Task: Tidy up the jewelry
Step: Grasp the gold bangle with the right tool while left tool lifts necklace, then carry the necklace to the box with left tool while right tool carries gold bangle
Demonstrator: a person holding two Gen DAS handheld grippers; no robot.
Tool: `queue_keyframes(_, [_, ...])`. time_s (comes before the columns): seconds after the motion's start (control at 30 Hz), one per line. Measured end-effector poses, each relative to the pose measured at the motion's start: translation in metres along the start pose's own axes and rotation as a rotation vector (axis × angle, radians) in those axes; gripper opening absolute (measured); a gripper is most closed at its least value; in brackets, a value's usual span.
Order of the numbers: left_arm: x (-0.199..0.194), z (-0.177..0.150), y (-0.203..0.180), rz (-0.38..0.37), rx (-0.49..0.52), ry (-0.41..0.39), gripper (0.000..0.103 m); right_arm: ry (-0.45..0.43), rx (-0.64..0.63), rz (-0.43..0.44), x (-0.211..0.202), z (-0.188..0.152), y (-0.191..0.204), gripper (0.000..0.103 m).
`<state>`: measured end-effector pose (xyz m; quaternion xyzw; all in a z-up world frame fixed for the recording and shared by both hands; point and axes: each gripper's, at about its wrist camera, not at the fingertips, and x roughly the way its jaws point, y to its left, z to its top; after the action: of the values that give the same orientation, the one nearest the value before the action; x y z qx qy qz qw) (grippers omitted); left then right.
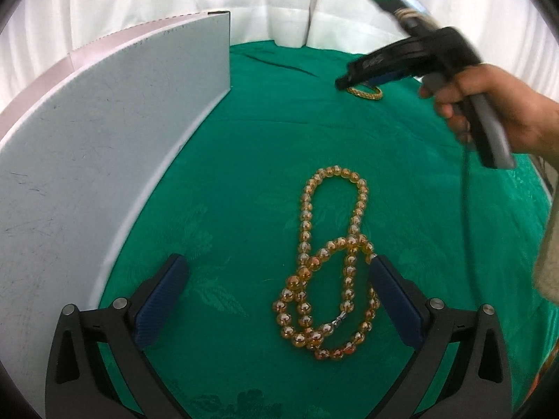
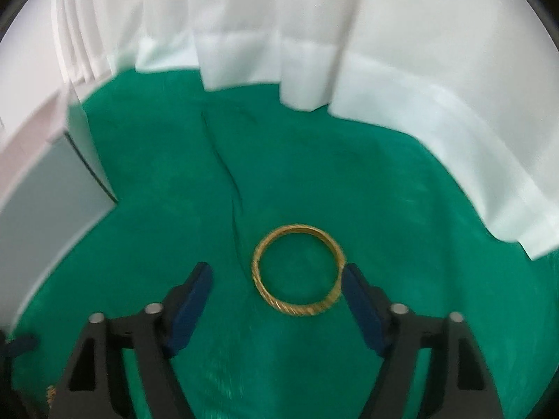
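Note:
An amber bead necklace [image 1: 328, 265] lies looped on the green cloth [image 1: 244, 139]. My left gripper [image 1: 279, 265] is open just above it, and its right pad [image 1: 394, 300] touches or overlaps the beads. A gold bangle [image 2: 298, 270] lies flat on the cloth farther back. My right gripper [image 2: 277, 279] is open and low over the bangle, whose right edge is by the right pad [image 2: 363, 310]. In the left wrist view the right gripper [image 1: 344, 83] hovers over the bangle [image 1: 365, 91], held by a hand [image 1: 489, 104].
A white box [image 1: 104, 139] with a tall wall stands on the left; it also shows in the right wrist view [image 2: 45, 174]. A white curtain [image 2: 314, 35] hangs behind the table and drapes onto the cloth at the back right.

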<state>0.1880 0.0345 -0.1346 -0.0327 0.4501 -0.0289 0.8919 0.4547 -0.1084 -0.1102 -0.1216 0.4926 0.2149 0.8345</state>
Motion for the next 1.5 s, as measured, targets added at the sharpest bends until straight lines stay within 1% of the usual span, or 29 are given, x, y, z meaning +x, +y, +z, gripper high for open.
queue_keyframes(0.03, [0.000, 0.000, 0.000, 0.000, 0.000, 0.000, 0.102, 0.030, 0.016, 0.008, 0.007, -0.001, -0.002, 0.046])
queue_keyframes(0.07, [0.000, 0.000, 0.000, 0.000, 0.000, 0.000, 0.103, 0.005, 0.031, 0.011, 0.004, -0.003, -0.002, 0.037])
queue_keyframes(0.1, [0.001, 0.000, 0.000, 0.000, 0.000, 0.000, 0.103, 0.017, 0.055, 0.025, 0.003, -0.005, -0.005, 0.028])
queue_keyframes(0.13, [0.000, 0.000, -0.001, 0.001, -0.002, -0.001, 0.103, 0.023, 0.065, 0.029, -0.001, -0.006, -0.008, 0.014])
queue_keyframes(0.17, [0.000, 0.000, -0.001, 0.002, -0.002, -0.001, 0.102, 0.040, 0.071, 0.038, -0.005, -0.011, -0.009, 0.009])
queue_keyframes(0.23, [0.000, 0.000, -0.001, 0.002, -0.003, -0.001, 0.102, 0.061, 0.073, 0.045, -0.013, -0.022, -0.008, 0.005])
queue_keyframes(0.33, [0.000, 0.000, -0.001, 0.002, -0.003, -0.001, 0.102, 0.077, 0.081, 0.080, -0.030, -0.051, -0.008, 0.005])
queue_keyframes(0.43, [0.000, -0.001, -0.001, 0.002, -0.003, -0.002, 0.102, 0.065, 0.079, 0.115, -0.056, -0.086, -0.002, 0.005])
queue_keyframes(0.5, [0.001, 0.000, -0.001, 0.002, -0.003, -0.002, 0.102, 0.058, 0.093, 0.143, -0.066, -0.102, -0.001, 0.005])
queue_keyframes(0.6, [0.001, -0.001, -0.001, 0.002, -0.004, -0.002, 0.102, 0.043, 0.142, 0.197, -0.088, -0.136, 0.001, 0.005])
queue_keyframes(0.7, [0.001, 0.000, -0.002, 0.003, 0.001, 0.006, 0.102, 0.011, 0.235, 0.277, -0.113, -0.170, -0.002, 0.005])
queue_keyframes(0.77, [-0.001, 0.000, -0.006, -0.004, 0.020, 0.034, 0.101, -0.016, 0.284, 0.319, -0.129, -0.187, -0.002, 0.005])
queue_keyframes(0.8, [-0.004, -0.002, -0.008, -0.023, 0.027, 0.060, 0.099, -0.027, 0.299, 0.330, -0.134, -0.194, 0.000, 0.005])
queue_keyframes(0.83, [-0.006, -0.004, -0.010, -0.024, 0.040, 0.066, 0.088, -0.044, 0.316, 0.346, -0.144, -0.202, 0.001, 0.005])
queue_keyframes(0.87, [-0.010, -0.006, -0.014, -0.015, 0.066, 0.063, 0.065, -0.057, 0.328, 0.357, -0.151, -0.208, 0.002, 0.005])
queue_keyframes(0.9, [-0.014, -0.009, -0.020, -0.008, 0.103, 0.059, 0.049, -0.071, 0.345, 0.369, -0.159, -0.217, 0.002, 0.005])
queue_keyframes(0.93, [-0.016, -0.009, -0.023, -0.017, 0.119, 0.060, 0.019, -0.082, 0.362, 0.381, -0.166, -0.224, 0.001, 0.005])
queue_keyframes(0.97, [-0.018, -0.009, -0.023, -0.038, 0.117, 0.071, 0.017, -0.091, 0.377, 0.389, -0.172, -0.232, 0.001, 0.005])
queue_keyframes(1.03, [-0.023, -0.005, -0.013, -0.138, 0.030, 0.103, 0.015, -0.104, 0.391, 0.389, -0.177, -0.239, 0.006, 0.005])
queue_keyframes(1.07, [-0.029, -0.002, -0.007, -0.197, -0.025, 0.109, 0.013, -0.111, 0.403, 0.392, -0.181, -0.243, 0.006, 0.005])
queue_keyframes(1.1, [-0.038, 0.002, -0.001, -0.234, -0.066, 0.098, 0.012, -0.118, 0.411, 0.397, -0.184, -0.245, 0.005, 0.005])
queue_keyframes(1.23, [-0.087, 0.018, 0.012, -0.313, -0.143, 0.010, 0.012, -0.161, 0.411, 0.393, -0.198, -0.237, 0.001, 0.005])
queue_keyframes(1.3, [-0.122, 0.029, 0.018, -0.343, -0.173, -0.051, 0.012, -0.182, 0.405, 0.392, -0.207, -0.234, 0.002, 0.005])
queue_keyframes(1.4, [-0.172, 0.043, 0.030, -0.382, -0.206, -0.124, 0.012, -0.220, 0.381, 0.396, -0.222, -0.221, 0.006, 0.005])
queue_keyframes(1.43, [-0.186, 0.045, 0.034, -0.386, -0.213, -0.140, 0.009, -0.234, 0.368, 0.405, -0.227, -0.213, 0.011, 0.005])
queue_keyframes(1.47, [-0.206, 0.049, 0.039, -0.392, -0.219, -0.167, 0.004, -0.251, 0.350, 0.412, -0.234, -0.204, 0.015, 0.005])
queue_keyframes(1.5, [-0.229, 0.055, 0.045, -0.397, -0.224, -0.200, 0.004, -0.263, 0.336, 0.415, -0.239, -0.198, 0.019, 0.005])
